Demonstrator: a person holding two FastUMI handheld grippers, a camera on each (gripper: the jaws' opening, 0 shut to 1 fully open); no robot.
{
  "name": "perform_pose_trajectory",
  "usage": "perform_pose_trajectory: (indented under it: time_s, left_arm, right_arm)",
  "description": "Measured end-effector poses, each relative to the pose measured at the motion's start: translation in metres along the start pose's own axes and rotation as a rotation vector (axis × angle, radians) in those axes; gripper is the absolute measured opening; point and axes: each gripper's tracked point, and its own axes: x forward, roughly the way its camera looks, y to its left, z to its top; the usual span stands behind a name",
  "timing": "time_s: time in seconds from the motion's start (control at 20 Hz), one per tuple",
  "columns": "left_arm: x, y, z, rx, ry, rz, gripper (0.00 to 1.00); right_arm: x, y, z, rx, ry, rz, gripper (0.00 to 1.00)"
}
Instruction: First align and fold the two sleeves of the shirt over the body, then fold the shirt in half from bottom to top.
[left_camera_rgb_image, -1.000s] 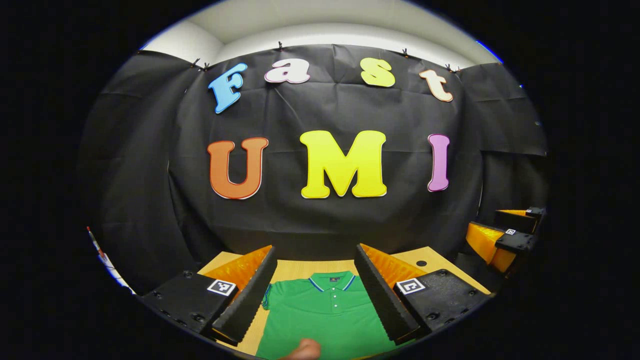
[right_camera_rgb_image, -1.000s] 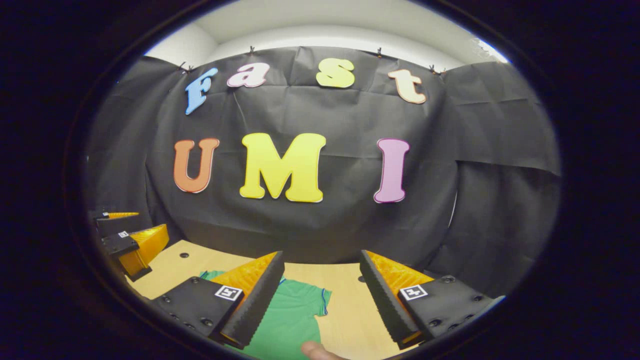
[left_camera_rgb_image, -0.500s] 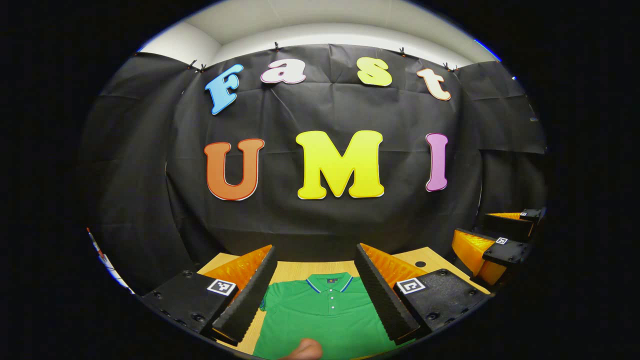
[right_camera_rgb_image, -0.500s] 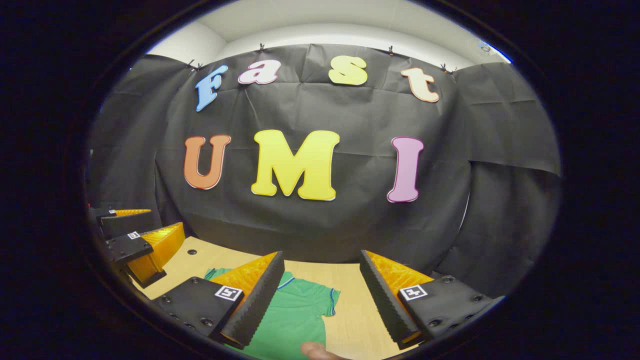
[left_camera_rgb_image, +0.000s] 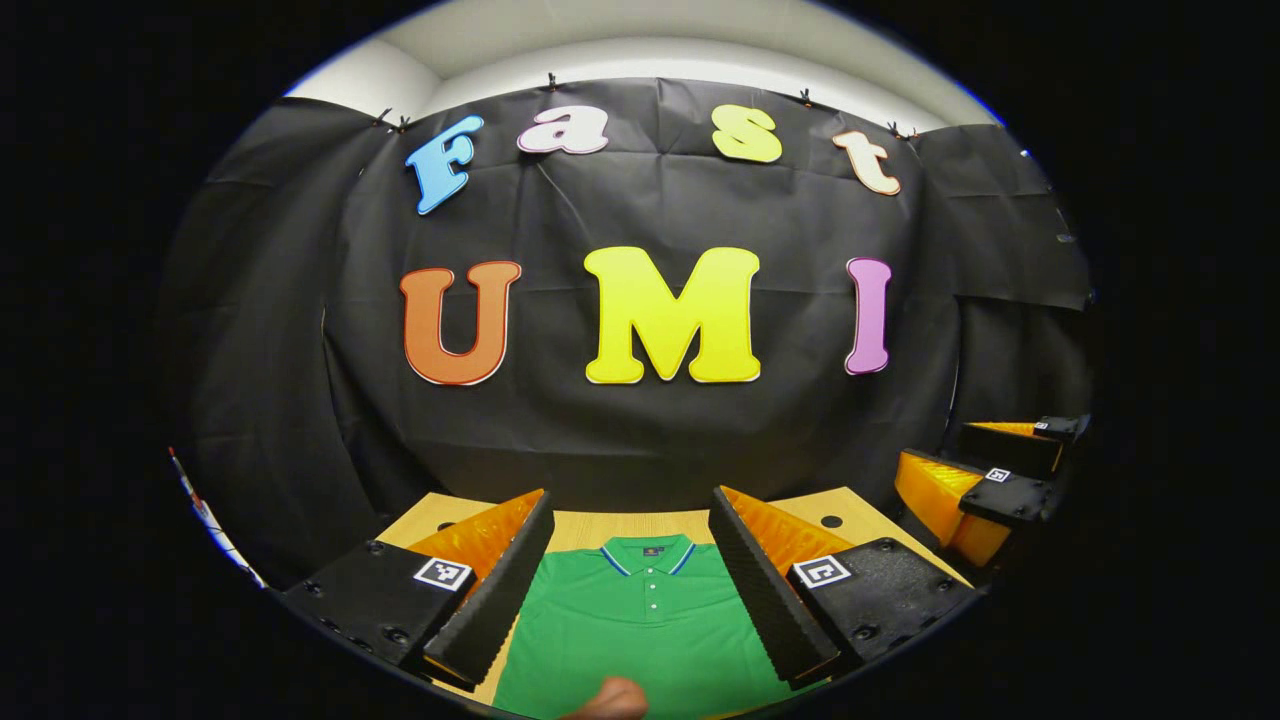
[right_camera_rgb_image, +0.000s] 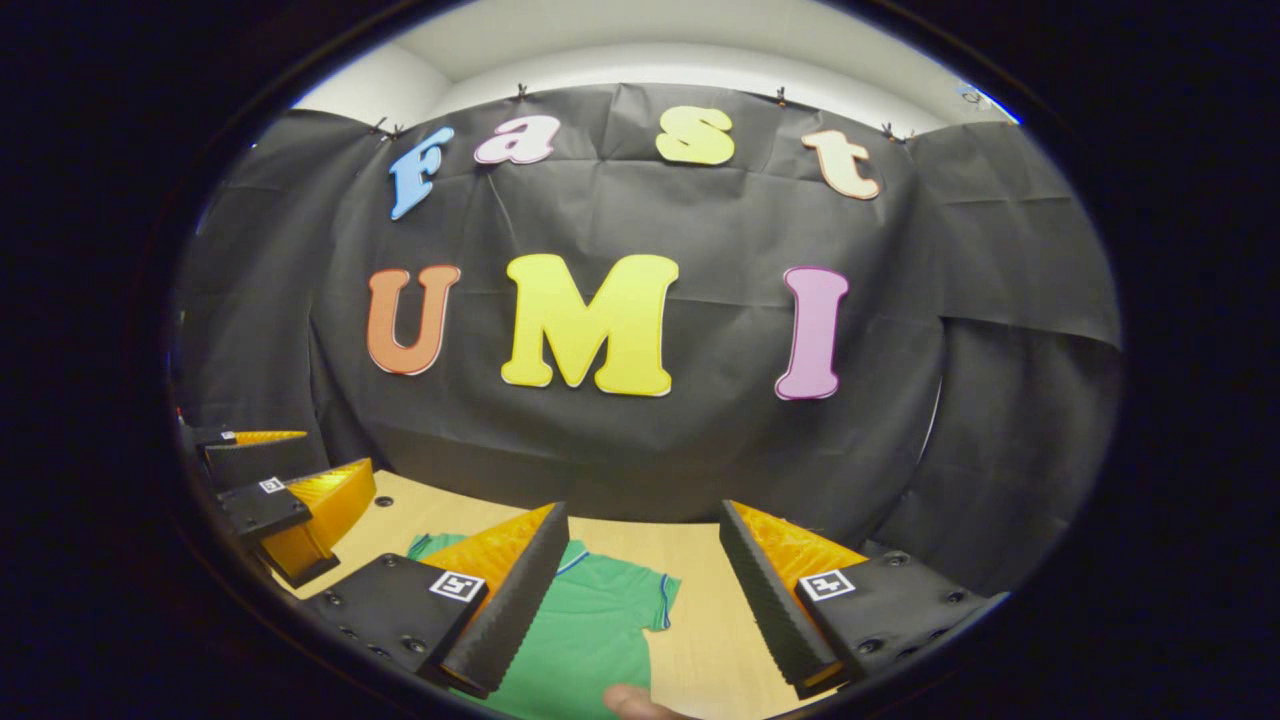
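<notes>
While both grippers hover with jaws spread wide and holding nothing, the left gripper (left_camera_rgb_image: 632, 570) frames the collar of the green shirt (left_camera_rgb_image: 640, 630), which lies flat on the wooden bench (left_camera_rgb_image: 850, 510). Between the right gripper's (right_camera_rgb_image: 640, 575) jaws lies one sleeve (right_camera_rgb_image: 625, 600).
</notes>
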Motion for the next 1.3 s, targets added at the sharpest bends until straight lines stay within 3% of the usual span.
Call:
perform_pose_trajectory:
  time_s: [0.3,0.6,0.95,1.3]
  left_arm:
    - [0.005,0.007,-0.01,0.0,0.03,0.01,1.0]
    - [0.01,0.015,-0.022,0.011,0.053,0.017,1.0]
    - [0.016,0.027,-0.041,0.013,0.092,0.05,1.0]
    - [0.022,0.035,-0.046,0.027,0.111,0.082,1.0]
  right_arm:
    - [0.038,-0.01,-0.047,0.002,0.109,-0.026,0.98]
    - [0.081,-0.018,-0.132,-0.018,0.307,-0.022,0.98]
    - [0.158,-0.035,-0.207,0.014,0.475,-0.05,0.97]
    - [0.233,-0.051,-0.279,-0.033,0.606,-0.119,0.97]
